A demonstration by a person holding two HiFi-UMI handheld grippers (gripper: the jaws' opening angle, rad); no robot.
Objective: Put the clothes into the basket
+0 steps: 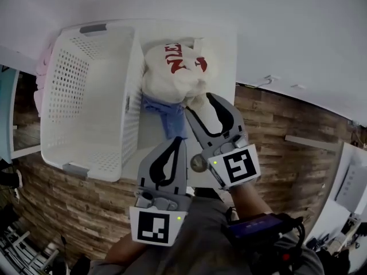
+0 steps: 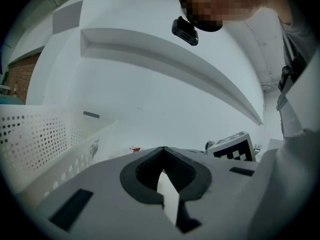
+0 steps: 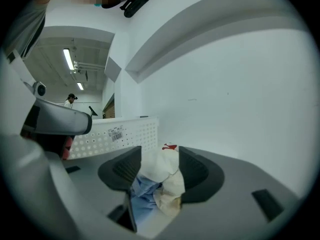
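The left gripper is clenched on nothing, the right gripper stands released with the heap of cream and blue clothes right at its tips, and left of that heap stands the white basket.

You've got 2 grippers: left gripper, right gripper | 1 basket | 2 clothes: cream top with red letters, blue piece | 1 desk | 1 pink thing beside the basket, kind unclear
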